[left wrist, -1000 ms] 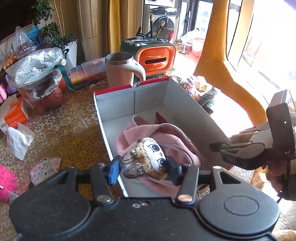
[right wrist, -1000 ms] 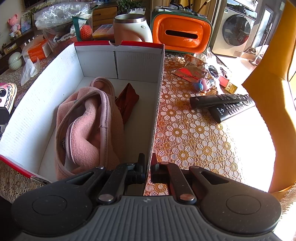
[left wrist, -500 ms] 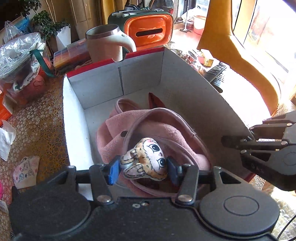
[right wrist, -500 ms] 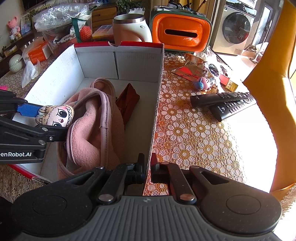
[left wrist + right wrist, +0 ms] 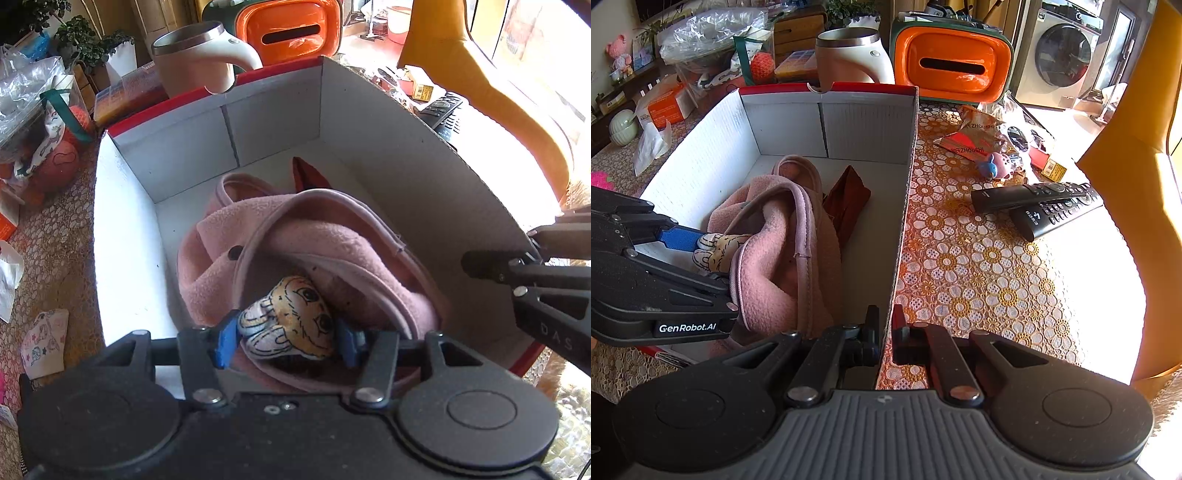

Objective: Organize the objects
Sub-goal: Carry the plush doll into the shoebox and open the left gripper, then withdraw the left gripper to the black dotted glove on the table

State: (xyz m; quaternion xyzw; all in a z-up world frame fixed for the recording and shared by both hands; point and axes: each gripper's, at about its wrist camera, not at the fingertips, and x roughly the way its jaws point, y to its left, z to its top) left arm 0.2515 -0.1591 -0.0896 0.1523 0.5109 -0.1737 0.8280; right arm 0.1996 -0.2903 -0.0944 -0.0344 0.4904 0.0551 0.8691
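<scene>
My left gripper point(image 5: 286, 341) is shut on a small cartoon-face plush point(image 5: 291, 323) and holds it low inside the white cardboard box point(image 5: 277, 122), against the pink fleece garment point(image 5: 314, 236). The plush point(image 5: 720, 247) and left gripper point(image 5: 687, 251) also show in the right wrist view, beside the garment point(image 5: 783, 251). My right gripper point(image 5: 885, 338) is shut on the box's right wall point(image 5: 905, 206) at its near corner; it also shows in the left wrist view point(image 5: 491, 271). A dark red cloth point(image 5: 847, 201) lies in the box.
A beige kettle point(image 5: 849, 55) and an orange tissue holder point(image 5: 951, 64) stand behind the box. Two remotes point(image 5: 1038, 203), snack packets point(image 5: 975, 138) and a small toy point(image 5: 995, 166) lie on the flowered tablecloth to the right. Bags and a patterned pouch point(image 5: 44, 341) lie left.
My left gripper has moved forward and down into the box with the plush, now pressed into the pink garment. My right gripper has stayed clamped on the box wall.
</scene>
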